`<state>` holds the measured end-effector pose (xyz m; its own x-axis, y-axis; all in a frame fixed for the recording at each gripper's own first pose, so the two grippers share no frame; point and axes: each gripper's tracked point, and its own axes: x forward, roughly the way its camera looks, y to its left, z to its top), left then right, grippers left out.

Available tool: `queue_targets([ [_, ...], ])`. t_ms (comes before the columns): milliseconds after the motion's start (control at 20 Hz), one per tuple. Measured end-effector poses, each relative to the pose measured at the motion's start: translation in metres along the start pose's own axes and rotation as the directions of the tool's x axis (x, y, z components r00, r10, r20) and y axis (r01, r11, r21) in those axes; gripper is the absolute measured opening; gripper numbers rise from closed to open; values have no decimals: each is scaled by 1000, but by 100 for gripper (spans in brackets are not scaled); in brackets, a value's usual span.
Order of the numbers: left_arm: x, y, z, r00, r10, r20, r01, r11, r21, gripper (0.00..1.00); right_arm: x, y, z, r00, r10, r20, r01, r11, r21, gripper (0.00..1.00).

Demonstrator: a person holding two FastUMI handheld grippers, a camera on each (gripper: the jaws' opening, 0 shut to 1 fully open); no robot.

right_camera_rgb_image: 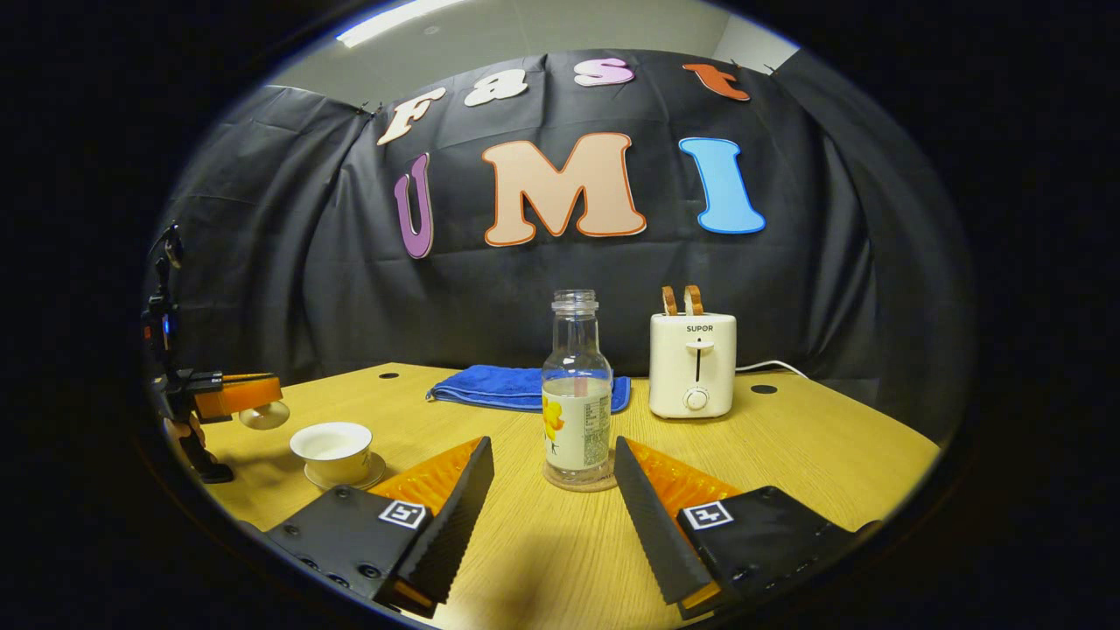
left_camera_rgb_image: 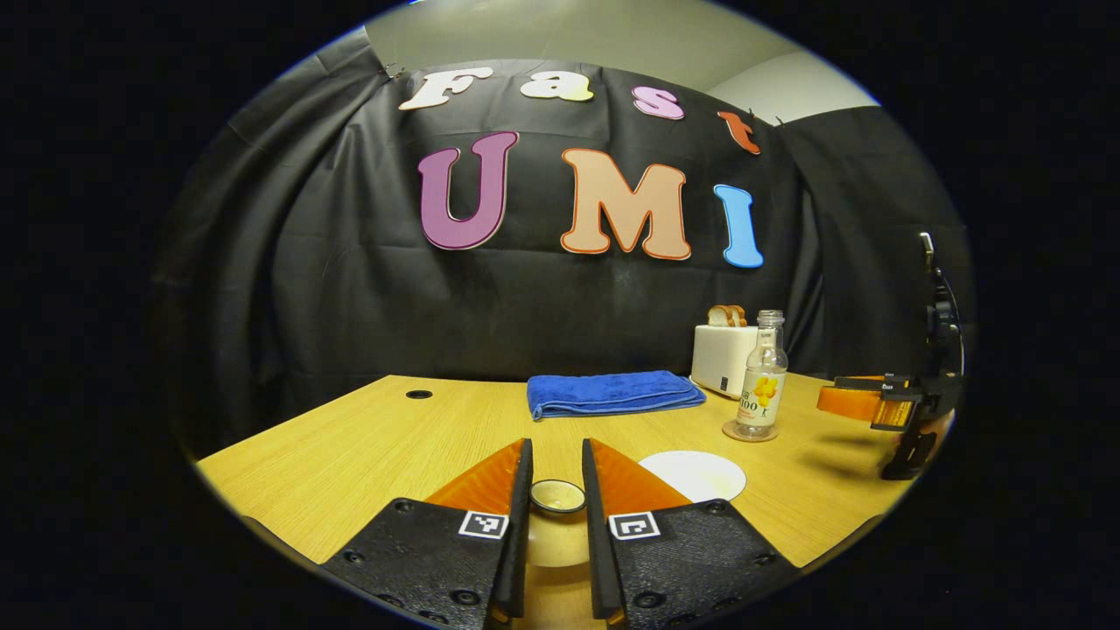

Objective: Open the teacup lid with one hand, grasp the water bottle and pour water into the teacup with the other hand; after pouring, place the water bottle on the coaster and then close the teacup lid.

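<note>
My left gripper [left_camera_rgb_image: 556,448] is shut on the knob of the pale teacup lid [left_camera_rgb_image: 557,497] and holds it in the air. In the right gripper view that lid [right_camera_rgb_image: 264,414] hangs from the left gripper [right_camera_rgb_image: 262,394], up and to the left of the white teacup [right_camera_rgb_image: 331,444] on its saucer. The uncovered teacup [left_camera_rgb_image: 691,475] lies just right of my left fingers. The clear, capless water bottle [right_camera_rgb_image: 576,411] stands upright on a round coaster [right_camera_rgb_image: 576,479]. My right gripper [right_camera_rgb_image: 552,455] is open, its fingers on either side of the bottle's base and just short of it.
A folded blue towel [right_camera_rgb_image: 525,387] lies at the back of the wooden table [right_camera_rgb_image: 831,446]. A white toaster [right_camera_rgb_image: 693,363] with bread slices stands right of it, its cord running right. The table's near edge is close under both grippers.
</note>
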<state>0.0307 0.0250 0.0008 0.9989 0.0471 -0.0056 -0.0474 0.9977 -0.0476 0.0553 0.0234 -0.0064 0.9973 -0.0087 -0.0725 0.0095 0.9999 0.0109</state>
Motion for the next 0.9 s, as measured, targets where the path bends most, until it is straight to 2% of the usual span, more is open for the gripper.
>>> queue_targets([
  [200,10,-16,-1,1000,-28,-6,28,999,-25,27,-1,0,2,1000,-5,16,5,1000,-3,87],
  [250,12,-20,-2,999,-33,-3,32,999,-31,26,-2,-1,2,1000,-4,19,4,1000,-3,90],
  [300,14,-26,-1,999,-41,-4,41,998,-37,27,-2,-1,3,1000,-4,21,4,1000,-3,87],
  [400,19,-37,-1,998,-59,-5,59,997,-47,27,-3,0,3,1000,-3,27,3,1000,-8,94],
  [500,25,-47,-4,997,-71,-16,70,997,-44,27,-5,1,5,999,-4,36,5,1000,-16,87],
  [550,28,-52,-4,997,-77,-16,77,996,-39,27,-5,1,6,999,-4,40,5,1000,-15,94],
  [600,29,-56,-4,997,-81,-19,80,996,-32,27,-5,0,5,999,-5,42,6,1000,-12,87],
  [650,31,-59,-5,996,-83,-19,83,996,-26,27,-5,0,6,999,-5,44,5,1000,-8,90],
  [750,33,-65,-5,996,-90,-18,90,996,-26,27,-6,0,7,999,-5,51,5,1000,-11,87],
  [800,34,-67,-4,995,-95,-17,94,995,-31,27,-7,1,7,999,-4,54,4,1000,-14,90],
  [900,38,-73,-5,995,-102,-19,102,994,-40,27,-7,0,8,998,-5,62,6,1000,-10,87],
])
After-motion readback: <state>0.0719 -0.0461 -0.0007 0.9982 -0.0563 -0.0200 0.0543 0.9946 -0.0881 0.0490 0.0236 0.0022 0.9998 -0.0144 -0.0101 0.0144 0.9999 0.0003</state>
